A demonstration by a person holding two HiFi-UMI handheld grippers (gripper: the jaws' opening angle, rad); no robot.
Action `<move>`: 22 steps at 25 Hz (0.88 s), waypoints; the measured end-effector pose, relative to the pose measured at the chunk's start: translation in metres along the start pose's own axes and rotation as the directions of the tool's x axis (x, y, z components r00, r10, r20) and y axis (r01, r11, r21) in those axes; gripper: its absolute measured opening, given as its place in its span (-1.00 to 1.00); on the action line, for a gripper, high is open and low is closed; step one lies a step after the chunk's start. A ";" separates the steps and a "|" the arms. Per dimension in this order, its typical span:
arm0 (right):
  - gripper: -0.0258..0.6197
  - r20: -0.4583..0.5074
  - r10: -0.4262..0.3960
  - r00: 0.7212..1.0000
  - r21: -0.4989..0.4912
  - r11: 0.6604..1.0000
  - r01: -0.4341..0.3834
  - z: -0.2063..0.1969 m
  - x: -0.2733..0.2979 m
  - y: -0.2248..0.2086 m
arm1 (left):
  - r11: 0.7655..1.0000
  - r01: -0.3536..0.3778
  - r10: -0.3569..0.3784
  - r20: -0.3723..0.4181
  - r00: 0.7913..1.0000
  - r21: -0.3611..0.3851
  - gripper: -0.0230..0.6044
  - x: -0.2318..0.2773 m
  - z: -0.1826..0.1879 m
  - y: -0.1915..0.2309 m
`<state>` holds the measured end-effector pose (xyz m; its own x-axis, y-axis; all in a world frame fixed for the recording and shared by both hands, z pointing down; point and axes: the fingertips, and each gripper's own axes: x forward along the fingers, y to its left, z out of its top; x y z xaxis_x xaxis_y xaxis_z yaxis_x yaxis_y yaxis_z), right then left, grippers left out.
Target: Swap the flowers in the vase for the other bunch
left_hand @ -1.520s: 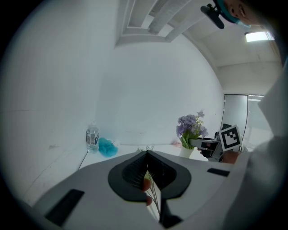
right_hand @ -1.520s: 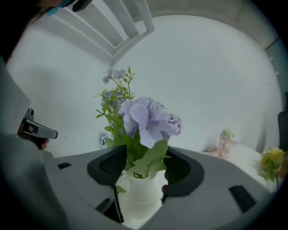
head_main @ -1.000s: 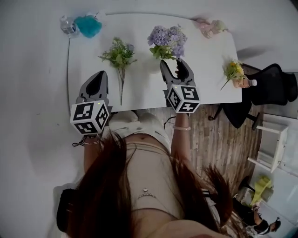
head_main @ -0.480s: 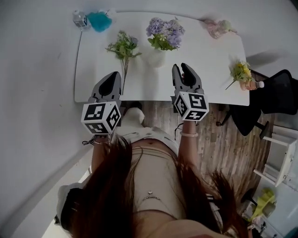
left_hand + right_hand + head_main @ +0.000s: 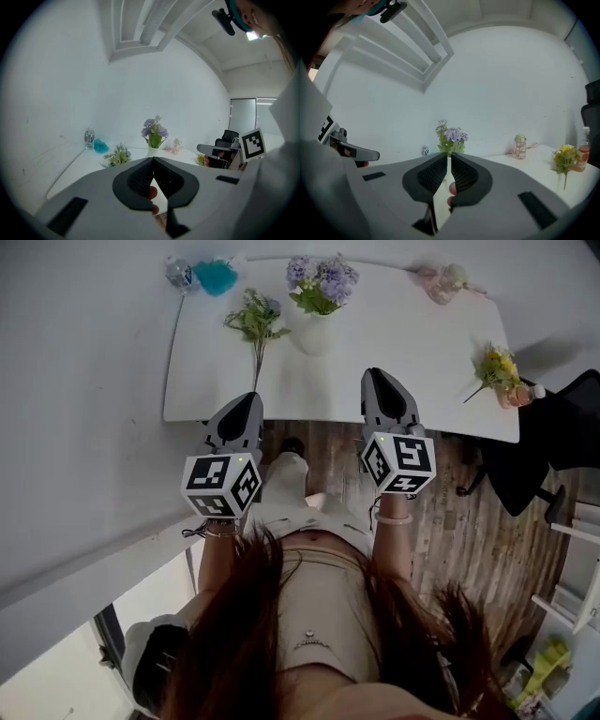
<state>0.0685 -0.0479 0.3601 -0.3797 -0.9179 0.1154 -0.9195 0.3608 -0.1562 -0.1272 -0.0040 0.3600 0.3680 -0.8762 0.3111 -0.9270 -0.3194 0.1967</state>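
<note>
Retreated from vase flowers (image 5: 321,282): left tool (image 5: 247,399) clamped, right tool (image 5: 378,375) just closing, seemingly empty.

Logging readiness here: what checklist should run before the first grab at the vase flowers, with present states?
1. Purple flowers standing in the vase: ok.
2. Green bunch lying free on the table, beside the vase: ok.
3. Left gripper open for a grasp: not ok, shut and empty.
4. Right gripper open: not ok, its jaws have just been closing, nothing between them.
5. Both near the flowers: not ok, held well back from them.
</note>
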 end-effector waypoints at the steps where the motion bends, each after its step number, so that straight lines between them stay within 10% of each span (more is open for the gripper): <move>1: -0.78 0.004 0.005 1.000 -0.001 1.000 -0.005 0.001 -0.007 0.002 | 1.000 0.002 -0.002 0.002 1.000 0.002 -0.91 -0.005 -0.003 -0.007; 22: -0.79 0.086 0.013 0.996 -0.030 0.999 -0.010 0.011 -0.119 0.024 | 0.997 -0.002 -0.002 0.051 0.999 0.073 -0.91 -0.105 -0.026 -0.076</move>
<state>0.0924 0.0684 0.3315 -0.3813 -0.9240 0.0286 -0.9182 0.3749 -0.1274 -0.0939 0.1217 0.3368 0.3654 -0.8929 0.2630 -0.9305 -0.3432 0.1276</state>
